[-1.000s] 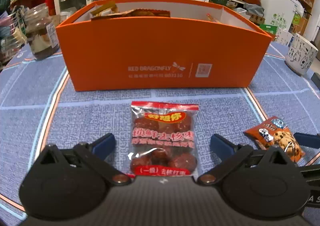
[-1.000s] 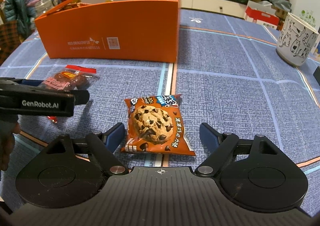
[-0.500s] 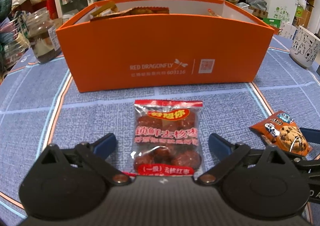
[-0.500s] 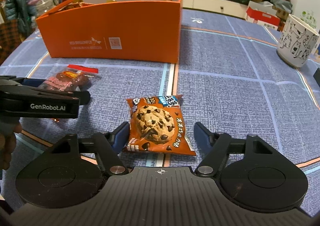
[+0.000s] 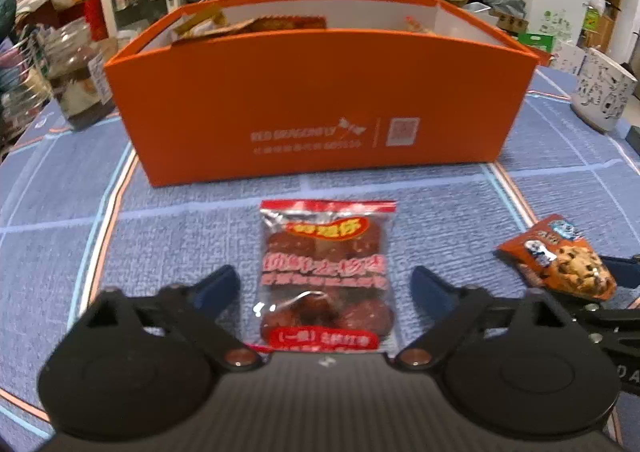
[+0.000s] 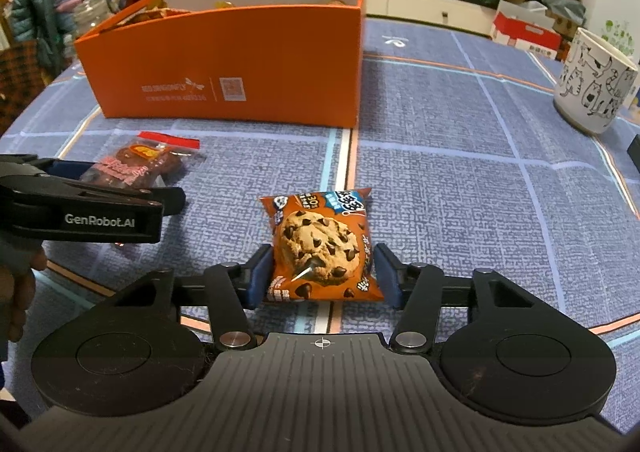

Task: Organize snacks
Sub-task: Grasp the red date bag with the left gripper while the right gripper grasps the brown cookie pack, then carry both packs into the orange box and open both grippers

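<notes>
While both packets are lying flat on the blue patterned table, the right gripper is pinching the cookie packet, its two blue pads pressing against the packet's left and right edges. The left gripper is sitting with its fingers spread wide on either side of the red date packet, not touching it. Just beyond both snacks, the orange box is standing open-topped, with a few wrappers poking above its rim. Off to the right, a white cat-print mug is resting well apart from everything.
</notes>
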`<state>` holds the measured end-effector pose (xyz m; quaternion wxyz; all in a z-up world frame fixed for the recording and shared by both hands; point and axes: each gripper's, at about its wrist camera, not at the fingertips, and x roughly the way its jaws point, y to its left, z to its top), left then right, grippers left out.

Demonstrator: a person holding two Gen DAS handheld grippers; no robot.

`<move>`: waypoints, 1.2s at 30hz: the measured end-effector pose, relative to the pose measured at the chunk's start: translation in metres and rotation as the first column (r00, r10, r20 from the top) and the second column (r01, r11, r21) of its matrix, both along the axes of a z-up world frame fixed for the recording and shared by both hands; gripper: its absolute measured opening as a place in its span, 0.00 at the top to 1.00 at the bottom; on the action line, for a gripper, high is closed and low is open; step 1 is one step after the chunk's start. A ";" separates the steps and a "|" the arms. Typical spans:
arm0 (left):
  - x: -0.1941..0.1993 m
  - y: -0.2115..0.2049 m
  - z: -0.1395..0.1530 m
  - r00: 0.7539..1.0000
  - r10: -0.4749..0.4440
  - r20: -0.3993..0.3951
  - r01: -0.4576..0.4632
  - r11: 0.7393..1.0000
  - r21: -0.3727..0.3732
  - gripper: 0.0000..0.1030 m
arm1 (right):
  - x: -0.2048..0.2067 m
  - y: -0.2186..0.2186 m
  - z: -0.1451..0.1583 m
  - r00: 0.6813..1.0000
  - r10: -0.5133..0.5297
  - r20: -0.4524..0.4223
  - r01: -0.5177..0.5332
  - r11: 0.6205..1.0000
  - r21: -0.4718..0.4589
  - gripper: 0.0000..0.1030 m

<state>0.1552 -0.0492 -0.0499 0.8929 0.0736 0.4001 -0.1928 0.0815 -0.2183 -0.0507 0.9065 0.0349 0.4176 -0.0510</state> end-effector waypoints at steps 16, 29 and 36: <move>-0.018 0.023 0.037 0.997 -0.009 0.078 0.011 1.000 -0.022 0.46 | -0.008 0.009 0.024 0.996 0.052 0.076 -0.051 0.999 -0.016 0.68; -0.023 0.027 0.044 0.997 -0.006 0.082 0.008 1.000 -0.014 0.46 | -0.008 0.023 0.042 0.991 0.063 0.114 -0.055 0.996 -0.070 0.69; -0.026 0.028 0.048 0.996 -0.011 0.087 0.013 1.000 -0.024 0.46 | -0.007 0.033 0.046 0.992 0.059 0.108 -0.052 0.997 -0.061 0.69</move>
